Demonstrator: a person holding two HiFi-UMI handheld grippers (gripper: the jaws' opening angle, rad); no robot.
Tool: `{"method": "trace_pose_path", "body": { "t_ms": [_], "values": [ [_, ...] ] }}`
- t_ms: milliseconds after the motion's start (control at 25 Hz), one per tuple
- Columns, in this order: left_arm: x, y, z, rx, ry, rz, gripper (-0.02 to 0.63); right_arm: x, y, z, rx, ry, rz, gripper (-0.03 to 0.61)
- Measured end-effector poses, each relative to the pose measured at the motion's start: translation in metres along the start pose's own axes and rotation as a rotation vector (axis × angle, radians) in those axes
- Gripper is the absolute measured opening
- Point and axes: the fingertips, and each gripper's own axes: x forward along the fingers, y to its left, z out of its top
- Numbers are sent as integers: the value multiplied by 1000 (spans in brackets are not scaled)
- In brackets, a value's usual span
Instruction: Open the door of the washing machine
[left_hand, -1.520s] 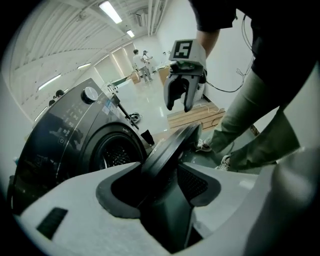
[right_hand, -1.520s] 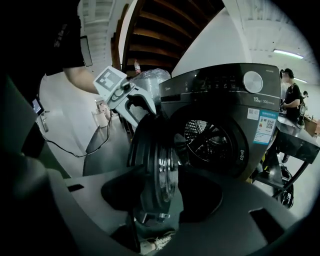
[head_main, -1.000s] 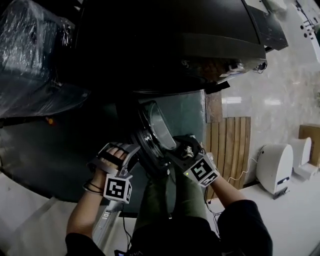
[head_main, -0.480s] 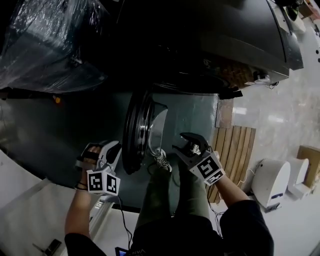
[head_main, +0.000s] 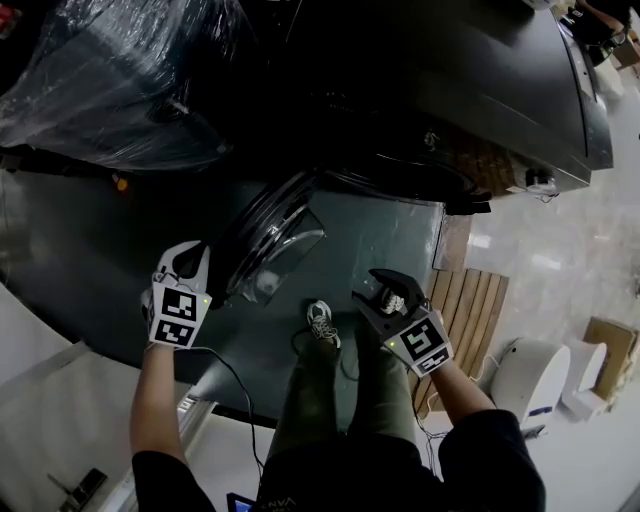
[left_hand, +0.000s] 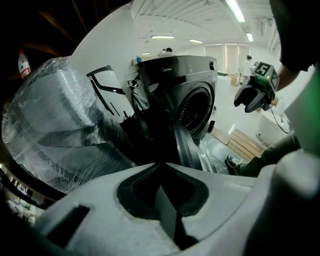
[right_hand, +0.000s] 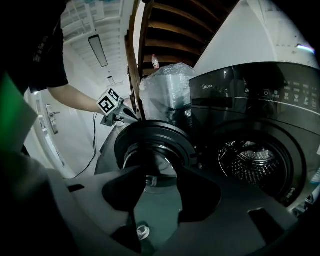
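Observation:
The dark front-loading washing machine (head_main: 440, 90) stands with its round glass door (head_main: 268, 252) swung wide out to the left, and the steel drum (right_hand: 255, 160) shows through the opening. My left gripper (head_main: 188, 262) is just left of the door's rim, jaws shut together with nothing in them (left_hand: 161, 175). My right gripper (head_main: 383, 292) hovers to the right of the door, apart from it. Its jaws stand open and empty, with the door (right_hand: 155, 145) in view beyond them.
A plastic-wrapped appliance (head_main: 120, 80) stands left of the machine. A wooden slat board (head_main: 470, 300) and a white device (head_main: 530, 380) lie on the floor at the right. The person's shoe (head_main: 320, 322) rests on the green mat (head_main: 380, 235) below the door.
The door has swung farther open to the left. My left gripper let go of it, moved left and closed. The right gripper drifted slightly and stays open.

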Motion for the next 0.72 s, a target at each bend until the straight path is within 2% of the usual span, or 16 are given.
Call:
{"method": "trace_pose_path", "body": {
  "t_ms": [480,720],
  "values": [
    [37,104,2,-113,13,152,17,28,-9,17,68,-37,-21,193],
    [48,134,9,-231,-36,202,17,41,-8,29,78,-51,-18,193]
  ]
}}
